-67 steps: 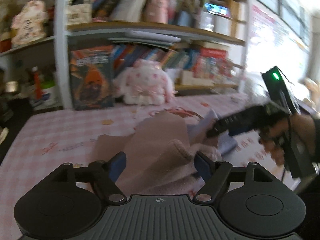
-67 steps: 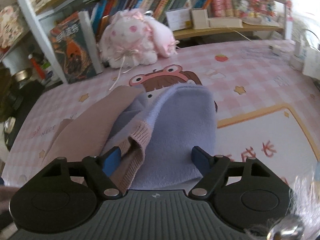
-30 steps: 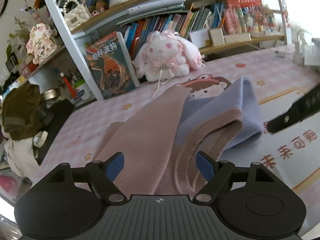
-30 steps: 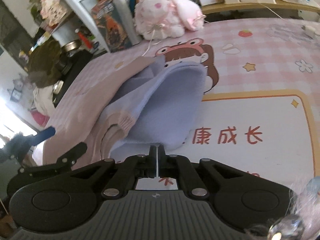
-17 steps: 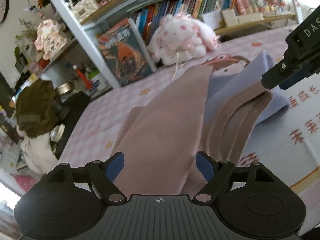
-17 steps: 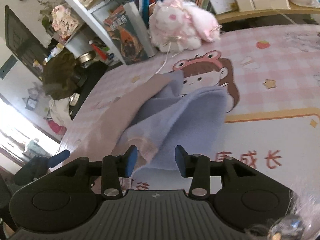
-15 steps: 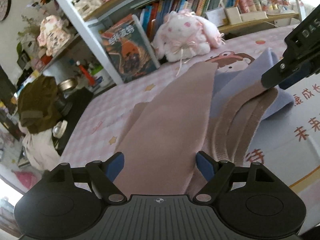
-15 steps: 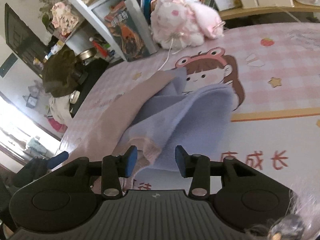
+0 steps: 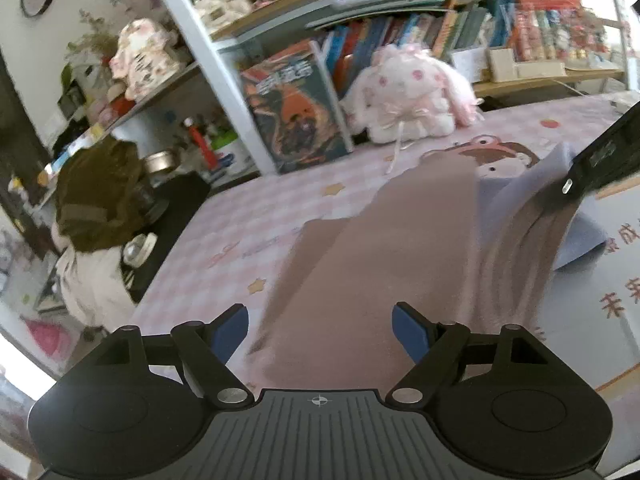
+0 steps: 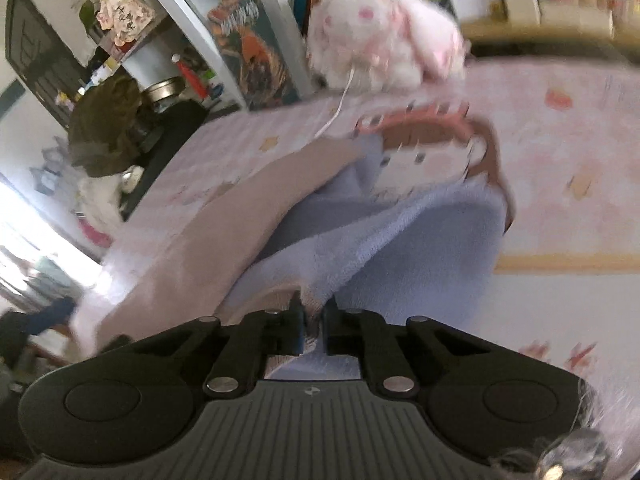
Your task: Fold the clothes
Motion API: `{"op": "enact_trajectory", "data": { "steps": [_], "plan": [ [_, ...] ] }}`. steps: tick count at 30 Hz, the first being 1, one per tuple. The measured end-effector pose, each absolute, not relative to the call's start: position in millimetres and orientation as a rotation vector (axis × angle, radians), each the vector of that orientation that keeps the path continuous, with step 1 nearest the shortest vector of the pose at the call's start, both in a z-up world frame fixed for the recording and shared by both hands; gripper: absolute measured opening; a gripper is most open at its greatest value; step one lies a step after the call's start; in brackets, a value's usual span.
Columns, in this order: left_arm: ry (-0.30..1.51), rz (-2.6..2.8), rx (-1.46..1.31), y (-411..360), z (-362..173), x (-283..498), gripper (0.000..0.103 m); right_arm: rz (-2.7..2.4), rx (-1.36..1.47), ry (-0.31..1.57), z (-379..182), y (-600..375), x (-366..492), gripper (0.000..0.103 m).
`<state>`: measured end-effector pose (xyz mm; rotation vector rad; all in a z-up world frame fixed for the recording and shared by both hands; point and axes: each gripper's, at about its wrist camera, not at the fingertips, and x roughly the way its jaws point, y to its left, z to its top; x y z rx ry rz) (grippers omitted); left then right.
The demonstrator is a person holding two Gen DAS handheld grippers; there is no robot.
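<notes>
One sweater [image 9: 400,248], mauve-brown knit outside with a lavender fleece inside, lay partly folded on the pink checked table mat [image 9: 240,232], lavender layer [image 10: 400,248] turned up on the right side. Right gripper [image 10: 311,330] had its jaws pressed together, pinching the ribbed hem edge of that sweater where brown trim met lavender. Left gripper [image 9: 320,332] hovered low over the brown panel, jaws spread wide, gripping nothing; whether the pads touched the fabric couldn't be told. Right wrist view was motion-blurred. In the left wrist view the right gripper body showed at the far right edge, above the lifted lavender corner.

Beyond the garment: pink plush bunny [image 9: 408,96] and an upright book [image 9: 296,112] against the shelf, both near the sweater's far end.

Risks, judged: pinch looked shallow and on a thin edge, so a quick pull could slip the hem out. With the left side unheld, dragging could skew the whole sweater, bunch the fold, or sweep it into the bunny.
</notes>
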<state>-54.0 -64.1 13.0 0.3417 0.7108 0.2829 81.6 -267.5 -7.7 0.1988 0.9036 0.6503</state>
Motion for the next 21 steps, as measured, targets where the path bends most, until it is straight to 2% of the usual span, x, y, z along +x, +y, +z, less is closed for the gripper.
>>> {"op": "enact_trajectory", "data": {
  "steps": [6, 11, 13, 14, 15, 16, 21],
  "plan": [
    [0.709, 0.292, 0.340, -61, 13, -57, 0.082, 0.453, 0.084, 0.674, 15, -289, 96, 0.007],
    [0.707, 0.240, 0.346, -66, 10, -50, 0.082, 0.297, 0.084, 0.664, 10, -319, 113, 0.008],
    [0.707, 0.216, 0.350, -68, 8, -46, 0.082, 0.280, 0.124, 0.710, 5, -331, 115, 0.012],
    [0.707, 0.204, 0.352, -69, 7, -44, 0.082, 0.273, 0.144, 0.730, 2, -336, 113, 0.019],
    [0.708, 0.192, 0.354, -70, 6, -43, 0.082, 0.273, 0.162, 0.746, -1, -340, 109, 0.035],
    [0.708, 0.180, 0.356, -71, 5, -41, 0.082, 0.274, 0.174, 0.755, -4, -342, 104, 0.041],
    [0.706, 0.117, 0.367, -73, 1, -29, 0.082, 0.280, 0.221, 0.826, -12, -347, 72, 0.045]
  ]
}}
